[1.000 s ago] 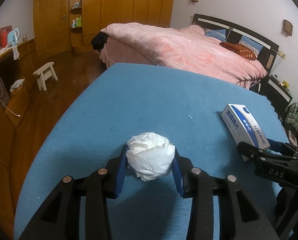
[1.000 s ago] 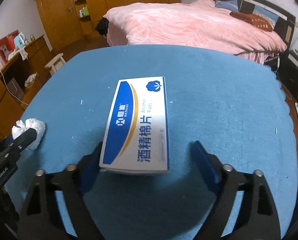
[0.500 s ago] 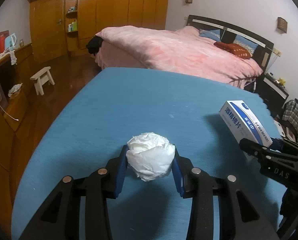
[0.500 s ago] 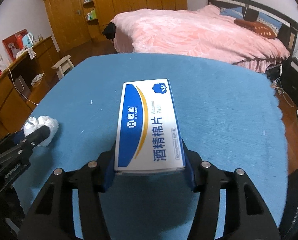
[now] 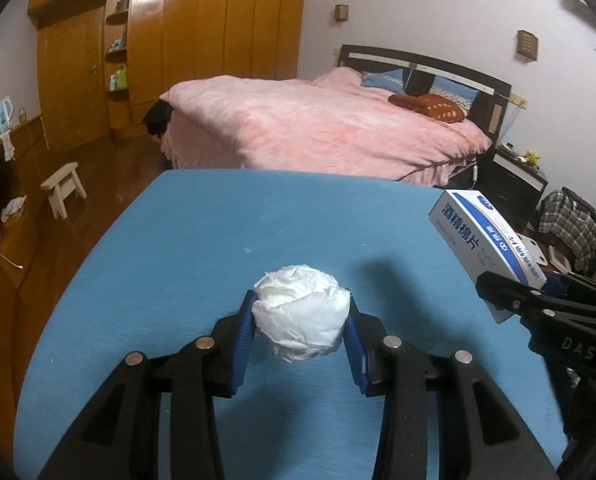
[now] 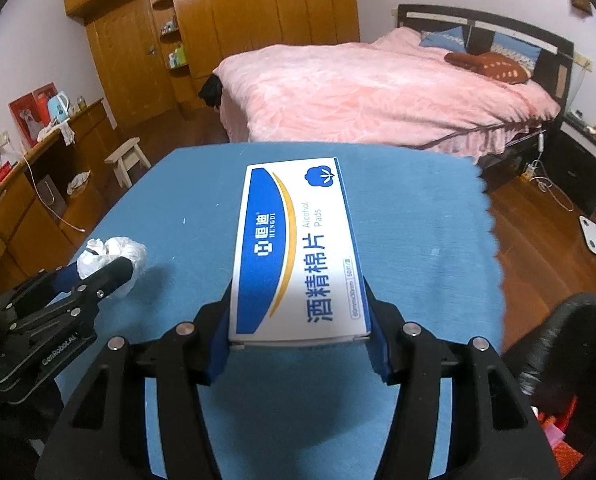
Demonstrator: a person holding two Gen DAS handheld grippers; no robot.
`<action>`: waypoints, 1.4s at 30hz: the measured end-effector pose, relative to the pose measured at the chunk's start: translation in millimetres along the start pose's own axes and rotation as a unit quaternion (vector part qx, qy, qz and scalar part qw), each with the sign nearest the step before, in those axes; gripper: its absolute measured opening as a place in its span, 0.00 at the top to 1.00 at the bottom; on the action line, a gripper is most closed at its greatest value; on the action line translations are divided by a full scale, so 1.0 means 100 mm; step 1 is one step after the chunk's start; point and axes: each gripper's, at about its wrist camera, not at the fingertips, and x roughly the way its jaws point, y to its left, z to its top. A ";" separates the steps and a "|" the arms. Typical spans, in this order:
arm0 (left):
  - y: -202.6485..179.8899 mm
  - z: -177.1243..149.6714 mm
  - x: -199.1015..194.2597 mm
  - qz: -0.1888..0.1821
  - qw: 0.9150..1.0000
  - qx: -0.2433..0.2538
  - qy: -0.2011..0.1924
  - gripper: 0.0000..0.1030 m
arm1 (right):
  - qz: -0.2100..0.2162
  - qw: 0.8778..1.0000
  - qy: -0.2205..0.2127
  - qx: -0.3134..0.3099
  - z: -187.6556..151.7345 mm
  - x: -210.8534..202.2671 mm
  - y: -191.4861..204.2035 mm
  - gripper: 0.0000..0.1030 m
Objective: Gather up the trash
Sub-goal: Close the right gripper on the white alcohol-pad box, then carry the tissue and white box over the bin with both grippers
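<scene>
My left gripper [image 5: 301, 312] is shut on a crumpled white paper ball [image 5: 301, 310] and holds it above the blue tablecloth [image 5: 218, 232]. My right gripper [image 6: 298, 320] is shut on a white and blue alcohol pads box [image 6: 298, 248], lifted above the cloth. The box also shows in the left wrist view [image 5: 485, 248] at the right, with the right gripper [image 5: 537, 304] behind it. The paper ball also shows in the right wrist view [image 6: 112, 256] at the left, in the left gripper [image 6: 98, 276].
A black bin with a dark liner [image 6: 565, 360] stands at the table's right edge. A pink bed [image 5: 317, 128] lies beyond the table. A small wooden stool [image 5: 64, 188] and low cabinets [image 5: 2, 216] are at the left.
My right gripper closed on the box and lifted it off the cloth. Both grippers rose with their loads; the left kept hold of the paper ball.
</scene>
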 end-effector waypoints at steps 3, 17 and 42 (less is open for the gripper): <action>-0.20 0.01 -0.09 -0.009 1.000 0.007 -0.006 0.60 | -0.007 1.000 -0.006 0.011 -0.03 -0.19 -0.14 0.48; -1.02 0.00 -0.47 -0.064 0.997 0.040 -0.022 0.60 | -0.038 0.997 -0.031 0.057 -0.45 -1.05 -0.75 0.48; -2.38 -0.21 -0.86 -0.173 0.977 0.121 -0.032 0.60 | -0.128 0.981 -0.068 0.125 -1.10 -2.11 -1.78 0.48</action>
